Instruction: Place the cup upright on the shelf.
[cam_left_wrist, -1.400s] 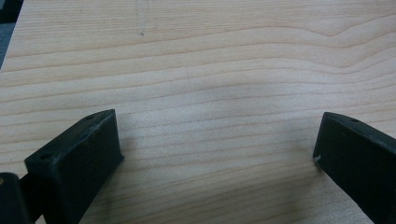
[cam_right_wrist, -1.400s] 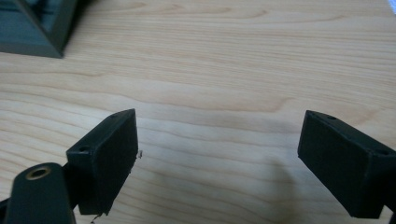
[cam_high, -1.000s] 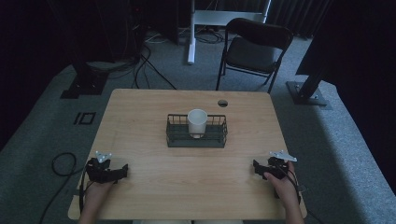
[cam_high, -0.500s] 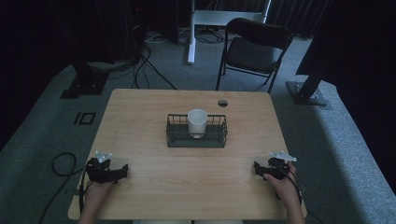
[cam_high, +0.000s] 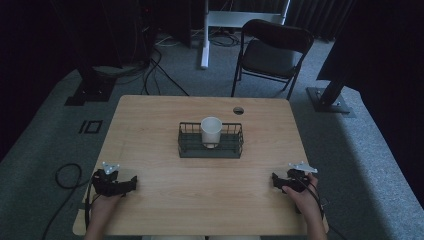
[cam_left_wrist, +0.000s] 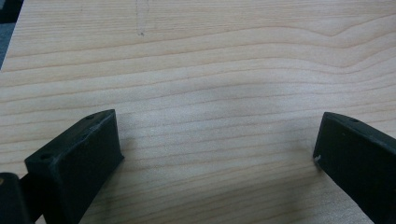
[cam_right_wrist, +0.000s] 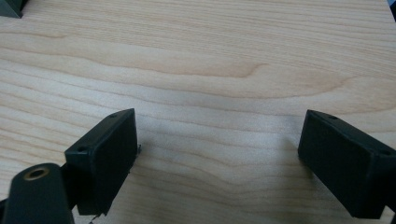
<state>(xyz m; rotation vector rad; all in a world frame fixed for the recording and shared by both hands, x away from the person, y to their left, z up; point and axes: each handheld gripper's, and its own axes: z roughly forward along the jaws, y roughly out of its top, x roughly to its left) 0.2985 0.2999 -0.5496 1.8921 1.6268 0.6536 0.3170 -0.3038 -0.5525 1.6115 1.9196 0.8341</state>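
A wooden table (cam_high: 165, 130) stands in a dim room, and a person's two hands rest on its near edge, each holding a gripper. The left gripper (cam_high: 131, 182) lies at the near left corner, its jaws pointing toward the middle of the table. In the left gripper view its jaws stand wide apart, with bare wood grain between them and nothing held. The right gripper (cam_high: 274, 180) lies at the near right corner, pointing inward too. In the right gripper view its jaws are likewise spread wide over bare wood, holding nothing; a dark corner, probably of the basket, shows at that view's top left edge.

A dark wire basket (cam_high: 190, 150) sits at the middle of the table, well apart from both grippers and roughly between them, farther from the person. A white cup (cam_high: 211, 130) stands upright inside the basket, near its middle, its rim above the basket's wire wall. A small round hole (cam_high: 238, 110) is in the tabletop behind the basket, near the far edge.

Beyond the table a black folding chair (cam_high: 272, 55) stands on grey carpet, and cables (cam_high: 155, 65) trail across the floor at the far left.
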